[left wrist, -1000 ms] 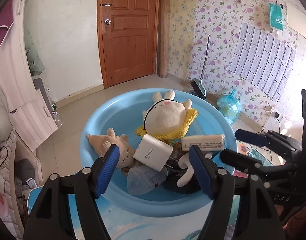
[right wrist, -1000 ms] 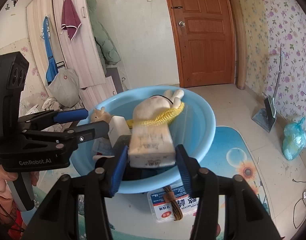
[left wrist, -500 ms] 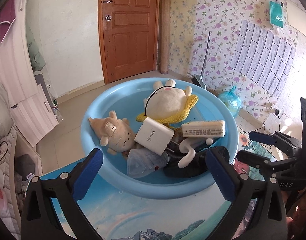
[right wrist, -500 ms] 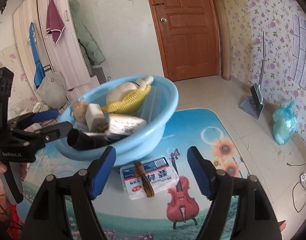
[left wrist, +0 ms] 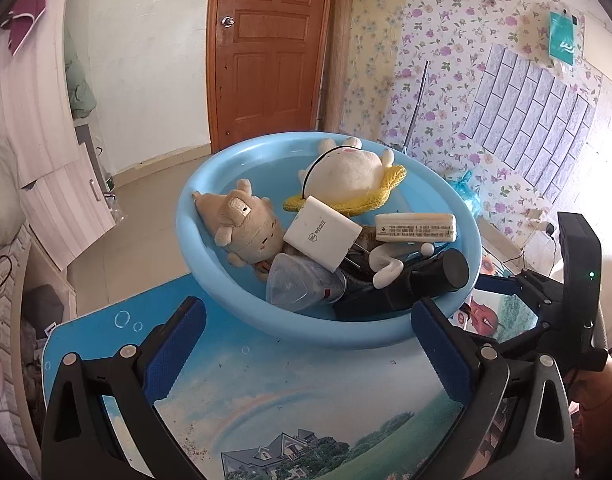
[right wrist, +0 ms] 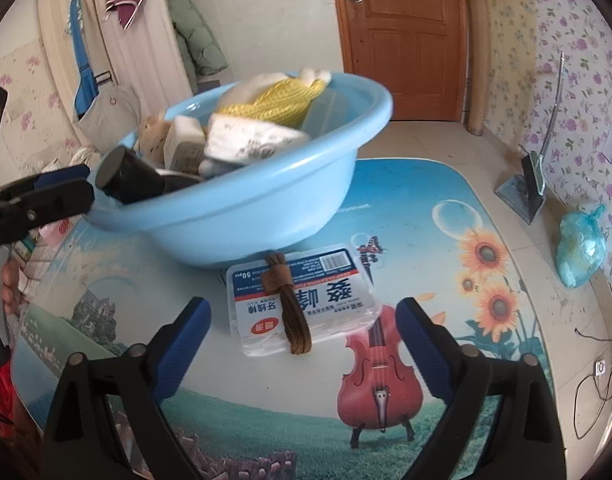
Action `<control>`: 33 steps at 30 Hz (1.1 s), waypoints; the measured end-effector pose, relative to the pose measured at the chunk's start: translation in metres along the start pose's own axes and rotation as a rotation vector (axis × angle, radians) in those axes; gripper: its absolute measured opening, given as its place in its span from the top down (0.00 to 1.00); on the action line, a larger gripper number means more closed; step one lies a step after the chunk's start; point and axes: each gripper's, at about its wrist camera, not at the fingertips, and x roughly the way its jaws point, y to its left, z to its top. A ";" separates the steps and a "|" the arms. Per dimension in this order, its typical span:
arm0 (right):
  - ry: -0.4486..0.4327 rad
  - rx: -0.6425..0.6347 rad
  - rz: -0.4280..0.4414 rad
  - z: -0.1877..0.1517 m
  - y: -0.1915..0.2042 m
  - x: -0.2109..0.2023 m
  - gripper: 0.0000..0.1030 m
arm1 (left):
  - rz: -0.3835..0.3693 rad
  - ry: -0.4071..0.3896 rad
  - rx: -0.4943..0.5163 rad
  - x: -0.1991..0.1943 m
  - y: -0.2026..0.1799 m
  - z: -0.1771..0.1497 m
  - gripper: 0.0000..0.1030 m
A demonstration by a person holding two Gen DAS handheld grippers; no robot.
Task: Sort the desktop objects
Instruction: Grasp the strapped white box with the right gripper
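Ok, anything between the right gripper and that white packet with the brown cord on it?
Nothing visible blocks it. The packet lies flat on the mat just ahead of the right gripper, whose fingers are opening with nothing between them. The brown cord lies across its top, and the blue basin sits close behind it.

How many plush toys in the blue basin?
2. A tan plush lies at the left side of the blue basin in the left wrist view; a cream plush on a yellow knit piece lies at the back. The pile could hide more.
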 end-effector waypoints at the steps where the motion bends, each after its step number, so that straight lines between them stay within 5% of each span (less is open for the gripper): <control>1: 0.001 -0.002 -0.006 0.000 0.000 0.002 0.04 | 0.002 0.000 0.001 0.000 0.000 0.000 0.00; 6: 0.000 -0.004 -0.002 0.000 -0.003 0.006 0.04 | 0.001 -0.008 -0.002 -0.006 0.000 0.000 0.00; 8: -0.005 0.022 0.039 -0.001 -0.006 0.002 0.19 | 0.003 -0.013 -0.002 -0.009 0.000 0.000 0.00; 33: -0.207 -0.036 0.062 -0.004 0.048 -0.114 0.19 | -0.018 -0.091 0.046 -0.083 -0.024 -0.020 0.00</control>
